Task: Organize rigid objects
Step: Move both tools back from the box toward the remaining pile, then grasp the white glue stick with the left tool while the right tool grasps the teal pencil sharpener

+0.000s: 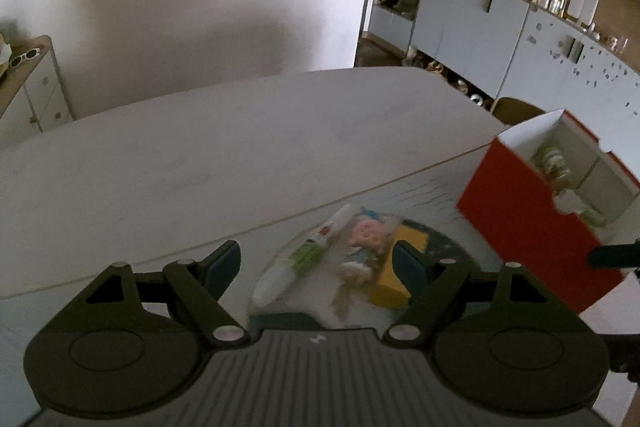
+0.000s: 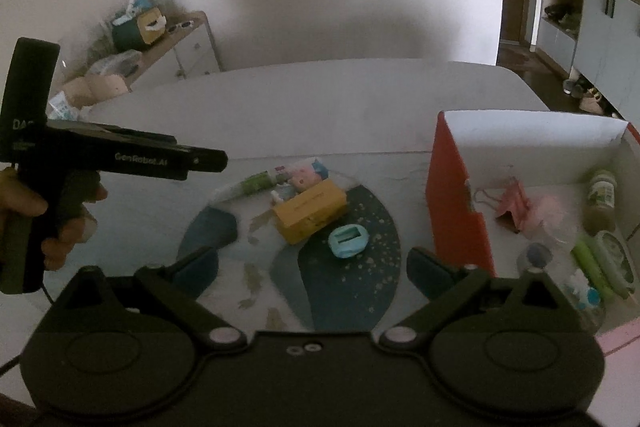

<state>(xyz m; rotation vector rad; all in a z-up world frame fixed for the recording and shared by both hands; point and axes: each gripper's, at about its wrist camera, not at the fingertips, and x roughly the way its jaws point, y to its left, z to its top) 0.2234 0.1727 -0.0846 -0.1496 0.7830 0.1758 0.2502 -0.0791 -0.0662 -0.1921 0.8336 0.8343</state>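
**Both tools open above the mat, box at the right**

In the left wrist view the left tool [image 1: 316, 267] hangs with its fingers wide apart and nothing between them, over a blurred cluster at lower centre: a tube [image 1: 294, 265] with a green band, a pink toy [image 1: 366, 235] just beside it, and a yellow box [image 1: 394, 267] to the right of the toy. All three lie on a mat [image 1: 448, 247] on the tabletop [image 1: 200, 163]. The red box [image 1: 532, 219] sits at the right edge of the frame, open on top, with a jar [image 1: 554, 161] inside.

In the right wrist view the right tool [image 2: 314, 269] is also spread apart and empty, low in the frame. Ahead of it at centre are the yellow box [image 2: 310, 213], the tube [image 2: 256, 183] and pink toy [image 2: 302, 175] behind it, and a light blue holder [image 2: 348, 241] just in front of the box on the dark part of the mat [image 2: 352, 291]. The red box [image 2: 452, 199] fills the right side; inside it lie a pink mask [image 2: 514, 207], a jar [image 2: 602, 191] and a green round tin [image 2: 616, 259]. The left tool's body [image 2: 120, 157] reaches in from the left edge, held by a hand [image 2: 60, 223].
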